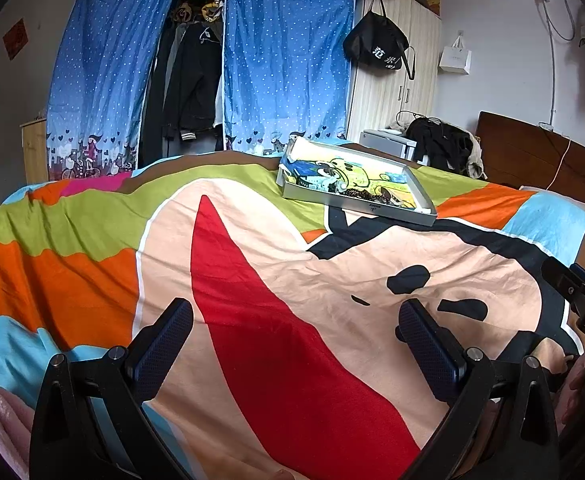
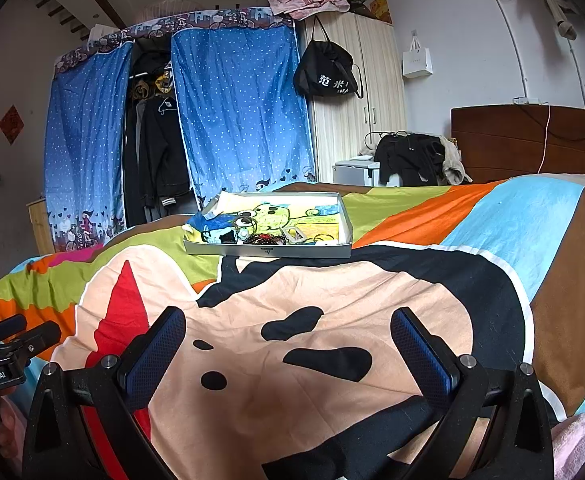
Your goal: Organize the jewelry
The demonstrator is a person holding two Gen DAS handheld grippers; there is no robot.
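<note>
— Tray (image 2: 268, 250), shallow, grey-sided: where is it lying from the tongs?

— It is sitting on the bed cover (image 2: 332, 292), well ahead of both. Its long side is running left to right across the right view. The right tongs (image 2: 288, 344) are facing it almost squarely, so I judge them nearer; from the left tongs (image 1: 296, 332) it is lying ahead and rightward.

— Tongs?

— Both are standing wide open, holding nothing.

— Jewelry (image 2: 266, 238)?

— It is bunching along the tray's near edge. Dark beads are showing; other pieces are too small to name, and the wall is cutting some off.
</note>
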